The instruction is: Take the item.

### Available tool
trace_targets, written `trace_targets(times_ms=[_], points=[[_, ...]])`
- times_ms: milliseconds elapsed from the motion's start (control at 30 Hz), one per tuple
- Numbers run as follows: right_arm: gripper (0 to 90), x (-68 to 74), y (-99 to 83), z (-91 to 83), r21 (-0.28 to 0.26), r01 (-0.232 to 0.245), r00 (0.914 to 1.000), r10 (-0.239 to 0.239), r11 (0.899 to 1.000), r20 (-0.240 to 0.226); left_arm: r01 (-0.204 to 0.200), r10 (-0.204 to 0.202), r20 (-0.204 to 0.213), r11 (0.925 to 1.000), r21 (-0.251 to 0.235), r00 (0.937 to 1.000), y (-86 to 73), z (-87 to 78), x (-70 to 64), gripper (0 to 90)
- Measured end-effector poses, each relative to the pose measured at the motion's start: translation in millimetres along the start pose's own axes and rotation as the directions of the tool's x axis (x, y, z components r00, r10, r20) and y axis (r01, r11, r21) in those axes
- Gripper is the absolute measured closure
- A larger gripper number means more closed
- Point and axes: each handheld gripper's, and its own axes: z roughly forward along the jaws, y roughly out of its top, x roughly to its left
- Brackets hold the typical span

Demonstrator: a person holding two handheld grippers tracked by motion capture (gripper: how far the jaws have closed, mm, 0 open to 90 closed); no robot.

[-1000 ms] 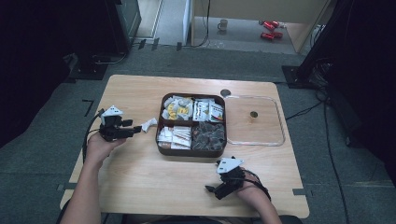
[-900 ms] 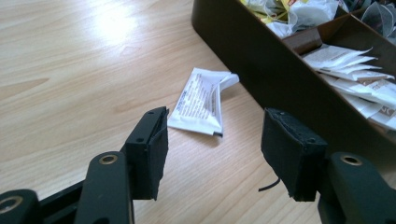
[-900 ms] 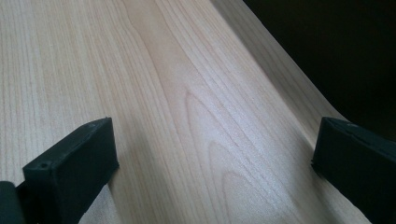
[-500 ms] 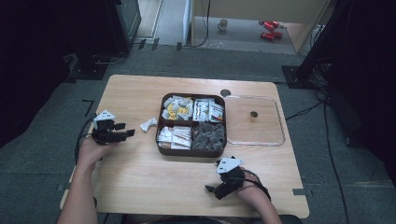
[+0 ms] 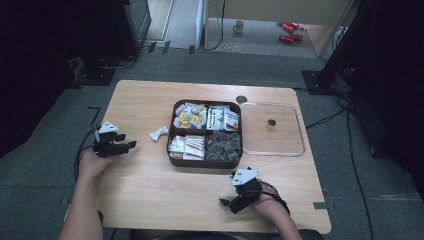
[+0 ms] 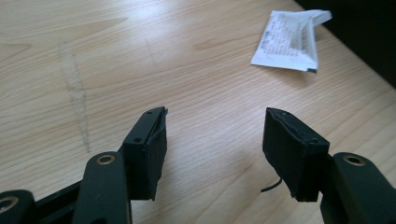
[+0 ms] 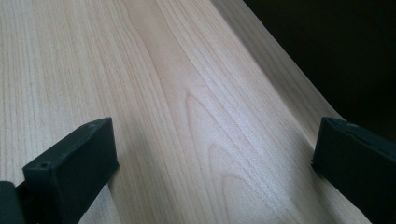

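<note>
A small white sachet (image 5: 159, 133) lies flat on the wooden table (image 5: 150, 185), just left of a brown four-compartment tray (image 5: 200, 164) holding several packets. My left gripper (image 5: 131, 145) rests near the table's left edge, open and empty, its jaws pointing right toward the sachet and a hand's width short of it. In the left gripper view the gripper (image 6: 215, 140) stands open over bare wood, and the sachet (image 6: 289, 42) lies ahead to the upper right. My right gripper (image 5: 225, 202) sits near the front edge below the tray, open wide and empty (image 7: 215, 154).
A clear square lid (image 5: 295, 150) with a small dark knob (image 5: 271, 122) lies right of the tray. A dark round hole (image 5: 241, 99) marks the table's back edge. Cables and stands sit on the floor around the table.
My left gripper has drawn back to the left, away from the sachet, which stays on the table beside the tray. The right gripper has not moved.
</note>
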Motion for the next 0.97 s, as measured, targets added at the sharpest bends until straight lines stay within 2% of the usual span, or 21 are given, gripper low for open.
trace_targets(times_ms=[100,267,333,433,600,700,833,900,967], points=[[0.0,0.0,0.1,0.0,0.001,0.000,1.0000,0.000,1.000,0.000,-0.015,0.015,-0.022,0.9997,0.018,0.9996,-3.1,3.5,3.5,41.6],[0.0,0.0,0.2,0.1,0.001,0.000,1.0000,0.000,1.000,0.000,-0.024,0.023,-0.035,0.9997,-0.004,0.9991,-5.2,5.6,5.7,40.7],[0.0,0.1,0.3,0.2,0.001,-0.001,1.0000,0.001,1.000,0.000,-0.048,0.047,-0.051,0.9985,-0.025,0.9976,-7.9,7.3,5.1,38.6],[0.0,0.1,0.3,0.3,0.001,-0.001,1.0000,0.001,1.000,0.000,-0.040,0.037,-0.059,0.9982,-0.046,0.9976,-10.2,8.0,6.0,36.0],[0.0,0.1,0.3,0.3,0.001,-0.001,1.0000,0.001,1.000,0.001,-0.015,0.012,-0.085,0.9990,-0.041,0.9963,-9.7,8.7,6.8,31.8],[0.0,0.2,0.4,0.2,0.002,-0.001,1.0000,0.001,1.000,0.001,-0.001,-0.003,-0.102,0.9994,-0.035,0.9948,-9.2,9.6,7.0,24.6],[0.0,0.1,0.3,0.2,0.002,-0.001,1.0000,0.001,1.000,0.001,0.026,-0.029,-0.131,0.9994,-0.023,0.9910,-8.2,11.3,5.2,17.2],[0.0,0.1,0.4,0.2,0.001,0.000,1.0000,0.000,1.000,0.000,0.050,-0.053,-0.155,0.9985,-0.020,0.9866,-7.8,12.3,2.7,13.7],[0.0,0.0,0.4,0.3,0.001,0.000,1.0000,0.000,1.000,-0.001,0.058,-0.061,-0.163,0.9981,-0.023,0.9847,-7.9,12.5,1.5,12.9]])
